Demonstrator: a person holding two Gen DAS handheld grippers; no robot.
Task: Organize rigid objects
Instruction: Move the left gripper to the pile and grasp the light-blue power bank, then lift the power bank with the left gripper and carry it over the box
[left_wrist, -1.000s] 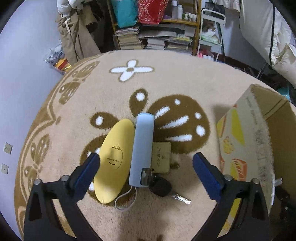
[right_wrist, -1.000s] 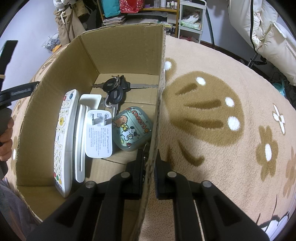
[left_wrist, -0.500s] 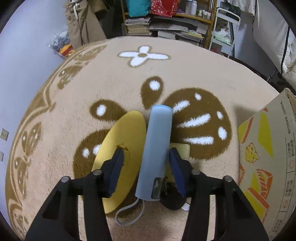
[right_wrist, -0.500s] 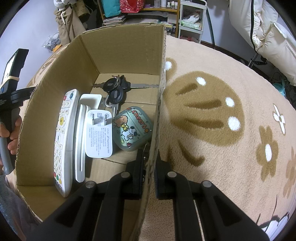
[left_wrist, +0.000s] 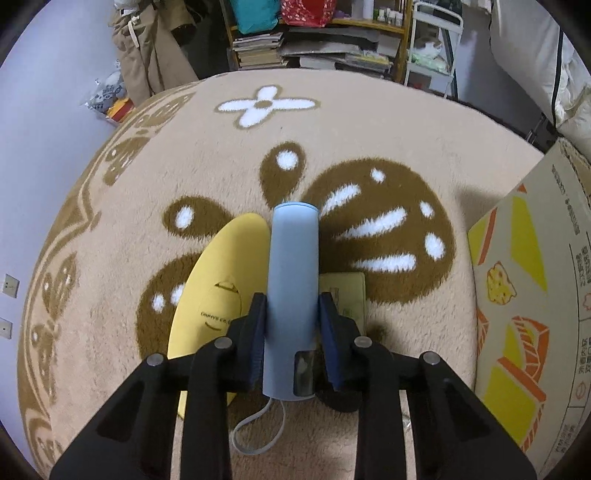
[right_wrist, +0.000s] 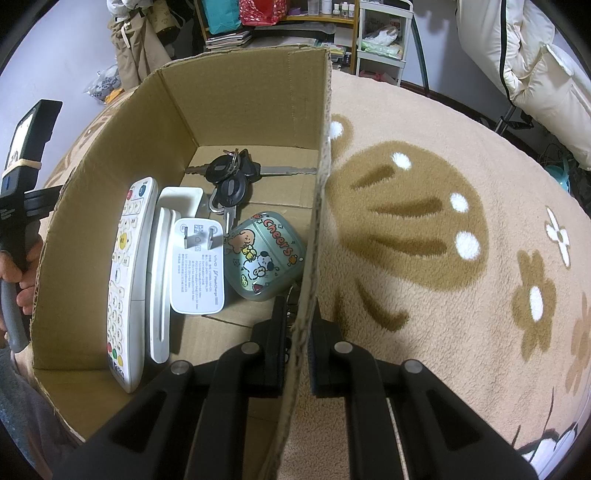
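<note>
Left tool (left_wrist: 291, 325): clenched on the blue cylinder (left_wrist: 293, 280), pads flat on both long sides near its rear end. The cylinder lies on the rug (left_wrist: 147, 177), lengthwise away from the camera, touching a yellow oval case (left_wrist: 210, 295) on one side and just beside a small tan card (left_wrist: 347, 291) on the other. A grey cord loop (left_wrist: 258, 432) hangs from its near end; a dark object, likely a key fob, sits partly hidden beneath.

Right tool (right_wrist: 297, 332): clamped on the box wall (right_wrist: 317, 221), one finger inside and one outside, steadying the box.

Step in hand, as judged: lift the cylinder and carry it to the box (left_wrist: 532, 295), which stands just to the right in the left view.
- Grip is rear of centre; the far end may droop. Lift slowly and level.
- Raise straight up, so the case and card are not dragged along.
- Watch the cord loop for snagging on the dark object below.
- Clear the box rim before lowering; keep the right tool's hold firm.

Box contents, right view:
- white remote (right_wrist: 127, 273), along the left wall
- slim white device (right_wrist: 162, 273), beside the remote
- white charger (right_wrist: 197, 266), prongs up, resting on it
- keys (right_wrist: 231, 173), at the far end
- green cartoon case (right_wrist: 264, 254), against the gripped wall

Free floor shows mainly at the near end.
</note>
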